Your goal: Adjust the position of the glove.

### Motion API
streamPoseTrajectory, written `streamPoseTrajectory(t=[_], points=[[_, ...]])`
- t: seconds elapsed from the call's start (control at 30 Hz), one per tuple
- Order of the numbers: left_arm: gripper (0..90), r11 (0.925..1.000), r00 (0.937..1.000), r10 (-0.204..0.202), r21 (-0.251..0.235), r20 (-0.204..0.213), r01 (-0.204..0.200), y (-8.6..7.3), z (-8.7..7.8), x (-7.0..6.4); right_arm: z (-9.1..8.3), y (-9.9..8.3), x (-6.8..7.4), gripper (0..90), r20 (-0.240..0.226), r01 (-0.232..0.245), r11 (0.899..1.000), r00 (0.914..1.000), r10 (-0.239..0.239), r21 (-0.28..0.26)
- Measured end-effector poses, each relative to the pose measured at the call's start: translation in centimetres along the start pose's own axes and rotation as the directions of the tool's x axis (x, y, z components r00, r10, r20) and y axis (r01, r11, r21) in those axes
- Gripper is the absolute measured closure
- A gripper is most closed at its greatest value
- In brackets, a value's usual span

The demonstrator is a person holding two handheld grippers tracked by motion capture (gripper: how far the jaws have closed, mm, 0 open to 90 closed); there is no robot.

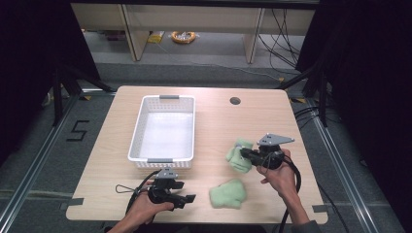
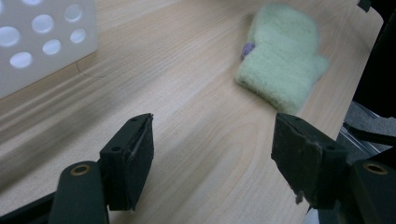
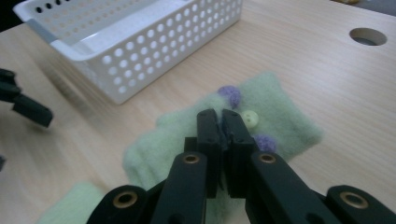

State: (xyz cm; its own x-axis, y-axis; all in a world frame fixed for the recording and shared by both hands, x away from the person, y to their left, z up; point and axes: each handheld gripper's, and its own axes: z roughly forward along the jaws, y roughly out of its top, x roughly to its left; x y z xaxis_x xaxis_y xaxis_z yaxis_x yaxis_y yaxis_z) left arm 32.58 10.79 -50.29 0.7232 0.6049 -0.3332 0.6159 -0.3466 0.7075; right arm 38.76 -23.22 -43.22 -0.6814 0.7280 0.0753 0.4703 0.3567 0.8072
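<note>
Two pale green fuzzy mittens are on the right half of the wooden table. My right gripper (image 1: 246,154) is shut on one mitten (image 1: 235,156). In the right gripper view the closed jaws (image 3: 221,116) pinch the mitten (image 3: 285,126) beside its purple pompoms and a pale button. Whether this mitten is clear of the table I cannot tell. The other mitten (image 1: 227,194) lies flat near the front edge. My left gripper (image 1: 186,192) is open, low over the table to the left of that mitten (image 2: 282,58), with nothing between its fingers (image 2: 133,158).
A white perforated basket (image 1: 137,130) stands left of centre, and its corner (image 2: 42,42) is close to my left gripper. The table has a round cable hole (image 1: 235,101) at the back. A black cable loop (image 1: 124,188) trails at the front left.
</note>
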Motion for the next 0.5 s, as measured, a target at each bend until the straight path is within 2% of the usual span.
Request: streamPoseTrajectory(t=[0.03,0.07,0.17,0.2,0.23,0.37,0.4,0.43,0.5], points=[[29.0,1.0000,1.0000,-0.002,-0.003,0.000,0.002,0.0,0.0,0.0,-0.4,-0.4,0.7,87.5,-0.032,-0.011,1.000,0.9994,0.010,-0.019],[28.8,1.0000,1.0000,-0.002,-0.004,-0.001,0.002,0.0,0.0,0.0,-0.6,-0.5,0.9,87.5,-0.049,-0.007,1.000,0.9988,0.006,-0.016],[28.2,1.0000,1.0000,0.002,-0.001,-0.003,-0.002,0.1,0.0,0.0,-1.1,-0.8,1.5,87.4,-0.058,-0.011,1.000,0.9983,0.011,-0.004],[28.2,1.0000,1.0000,0.001,-0.001,-0.005,-0.001,0.1,0.0,0.1,-1.2,-1.1,1.6,87.4,-0.055,-0.002,1.000,0.9985,0.001,-0.016],[28.2,1.0000,0.9999,0.003,-0.005,-0.013,-0.003,0.1,0.0,0.0,-1.4,-1.3,2.0,87.4,-0.062,-0.015,1.000,0.9980,0.015,-0.001],[27.7,1.0000,0.9999,0.009,0.001,-0.007,-0.009,0.1,0.0,0.3,-1.6,-2.0,2.4,87.3,-0.072,0.009,1.000,0.9974,-0.008,0.006],[27.2,0.9999,0.9997,0.017,0.000,-0.017,-0.017,0.1,0.1,0.3,-1.8,-2.5,2.9,87.3,-0.084,-0.010,1.000,0.9964,0.012,0.020],[27.2,0.9998,0.9992,0.020,-0.002,-0.034,-0.020,0.1,0.1,0.3,-1.7,-2.6,2.7,87.3,-0.077,0.030,1.000,0.9966,-0.029,0.007],[26.9,0.9999,0.9997,0.010,-0.005,-0.022,-0.010,0.1,0.1,0.4,-1.8,-2.7,2.9,87.3,-0.086,0.024,0.999,0.9961,-0.023,0.020]])
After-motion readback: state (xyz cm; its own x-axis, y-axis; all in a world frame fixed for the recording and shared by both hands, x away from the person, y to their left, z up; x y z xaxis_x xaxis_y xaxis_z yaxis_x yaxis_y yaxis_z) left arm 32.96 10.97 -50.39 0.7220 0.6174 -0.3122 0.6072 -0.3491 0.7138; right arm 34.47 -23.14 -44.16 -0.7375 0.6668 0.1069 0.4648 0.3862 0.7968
